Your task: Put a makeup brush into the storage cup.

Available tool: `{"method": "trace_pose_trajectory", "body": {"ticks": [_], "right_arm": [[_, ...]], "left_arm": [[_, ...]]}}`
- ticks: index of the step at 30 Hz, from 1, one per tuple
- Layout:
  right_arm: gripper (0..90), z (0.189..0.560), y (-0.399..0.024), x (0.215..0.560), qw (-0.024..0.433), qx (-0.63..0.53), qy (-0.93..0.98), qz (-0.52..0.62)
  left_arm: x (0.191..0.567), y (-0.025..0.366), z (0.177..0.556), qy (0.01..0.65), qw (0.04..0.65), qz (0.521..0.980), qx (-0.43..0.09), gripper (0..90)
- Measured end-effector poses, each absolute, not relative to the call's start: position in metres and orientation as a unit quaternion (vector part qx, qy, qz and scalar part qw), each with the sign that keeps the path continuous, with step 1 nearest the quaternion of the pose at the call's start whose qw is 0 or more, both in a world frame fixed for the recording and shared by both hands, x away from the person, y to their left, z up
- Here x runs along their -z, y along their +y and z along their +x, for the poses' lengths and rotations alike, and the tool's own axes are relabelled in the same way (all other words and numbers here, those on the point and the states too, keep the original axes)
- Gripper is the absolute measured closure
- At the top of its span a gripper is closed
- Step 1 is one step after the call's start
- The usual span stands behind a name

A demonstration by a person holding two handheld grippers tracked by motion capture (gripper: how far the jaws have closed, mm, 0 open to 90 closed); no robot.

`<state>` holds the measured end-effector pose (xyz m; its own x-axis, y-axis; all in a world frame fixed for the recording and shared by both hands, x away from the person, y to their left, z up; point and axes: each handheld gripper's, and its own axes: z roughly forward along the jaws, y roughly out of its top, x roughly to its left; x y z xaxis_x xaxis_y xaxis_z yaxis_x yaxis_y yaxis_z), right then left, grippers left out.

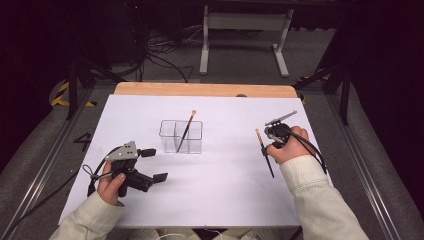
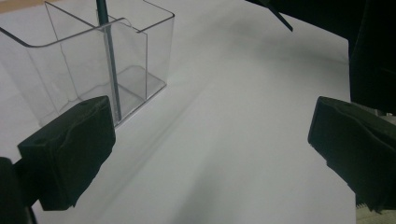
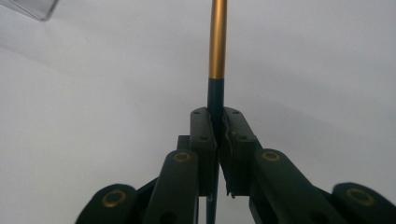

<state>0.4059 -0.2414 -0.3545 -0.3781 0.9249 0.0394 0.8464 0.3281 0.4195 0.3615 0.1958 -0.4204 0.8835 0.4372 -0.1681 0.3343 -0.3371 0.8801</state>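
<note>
White table top (image 1: 210, 200) with a wooden strip (image 1: 205, 90) along the far edge; beyond that, grey floor, tangled cables (image 1: 160, 52) and the white legs of a stand (image 1: 245, 40). Near the middle of the table, a clear plastic holder (image 1: 181, 136) split into two compartments, one makeup brush (image 1: 186, 131) already standing tilted in the right-hand compartment, pale tip up and leaning toward the far right. Seen close in the left gripper view as the clear holder (image 2: 88, 65) with the dark handle (image 2: 109, 60) rising through it, just beyond the left jaw.

Nothing lying on the bare sheet between holder and either hand.

Left gripper (image 1: 152, 165) low at the near left, just beside the holder's near-left corner, jaws spread wide with nothing between them; only white table between the pads in its own view.

Right gripper (image 1: 267, 145) well to the right of the holder, clamped tight on a second makeup brush (image 1: 264, 152). Brush slim: black handle pointing toward the person and slightly down, lighter end up and away. In the right gripper view, pads pinched on the dark handle (image 3: 215, 100) just below a gold ferrule (image 3: 218, 39), the shaft running on past the top edge, a corner of the clear holder (image 3: 32, 8) at upper left. Brush held off the table, apart from the holder.
</note>
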Motion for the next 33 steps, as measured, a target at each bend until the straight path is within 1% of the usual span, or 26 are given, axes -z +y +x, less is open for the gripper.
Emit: {"method": "trace_pose_trajectory", "body": {"ticks": [9,15,20,30,33], "right_arm": [[84.3,0.395,-0.246,0.347,0.14,-0.26,0.819,0.492],[84.2,0.39,-0.25,0.344,0.154,-0.303,0.826,0.45],[84.2,0.388,-0.254,0.343,0.175,-0.339,0.824,0.419],[84.2,0.381,-0.259,0.343,0.197,-0.407,0.818,0.356],[84.2,0.38,-0.26,0.343,0.194,-0.423,0.815,0.345]], "left_arm": [[0.421,0.195,0.363,0.231,0.528,0.816,-0.045,1.5],[0.421,0.196,0.361,0.224,0.529,0.816,-0.059,1.5],[0.422,0.197,0.361,0.223,0.529,0.816,-0.062,1.5],[0.422,0.197,0.361,0.222,0.53,0.816,-0.064,1.6],[0.422,0.198,0.361,0.222,0.531,0.815,-0.065,1.6]]}}
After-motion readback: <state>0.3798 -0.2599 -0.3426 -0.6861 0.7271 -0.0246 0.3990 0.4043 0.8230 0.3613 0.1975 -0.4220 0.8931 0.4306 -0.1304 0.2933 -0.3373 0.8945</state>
